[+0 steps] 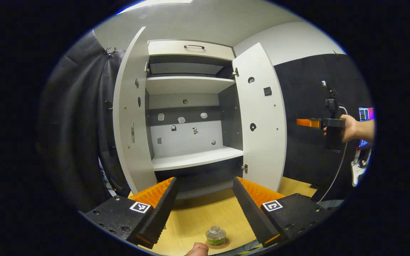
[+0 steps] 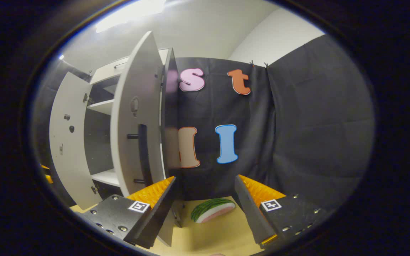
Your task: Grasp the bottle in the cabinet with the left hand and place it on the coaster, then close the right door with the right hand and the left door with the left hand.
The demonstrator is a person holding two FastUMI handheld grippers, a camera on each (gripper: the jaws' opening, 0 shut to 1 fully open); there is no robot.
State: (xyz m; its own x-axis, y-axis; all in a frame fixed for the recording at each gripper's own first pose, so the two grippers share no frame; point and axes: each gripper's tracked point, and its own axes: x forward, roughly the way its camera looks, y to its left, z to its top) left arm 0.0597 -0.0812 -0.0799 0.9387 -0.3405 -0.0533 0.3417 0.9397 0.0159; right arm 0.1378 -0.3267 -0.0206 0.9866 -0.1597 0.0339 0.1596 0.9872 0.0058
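The small clear bottle (image 1: 215,234) stands upright on a round coaster (image 1: 223,244) on the wooden table, close below my left gripper (image 1: 205,179), which is open and holds nothing. Ahead of it the white cabinet (image 1: 190,85) has both doors swung wide, the left door (image 1: 131,117) and the right door (image 1: 262,117). Further right, a hand holds my right gripper (image 1: 308,123) in the air beside the right door. In the right gripper view, that gripper (image 2: 205,181) is open and faces the outer side of the right door (image 2: 135,117), near its dark handle (image 2: 142,153).
The cabinet shelves (image 1: 194,158) carry no objects. A watermelon-slice toy (image 2: 213,209) lies on the table (image 2: 219,234) by the black cloth wall. A fingertip (image 1: 198,249) shows at the table's near edge beside the bottle. A lit screen (image 1: 366,114) sits far right.
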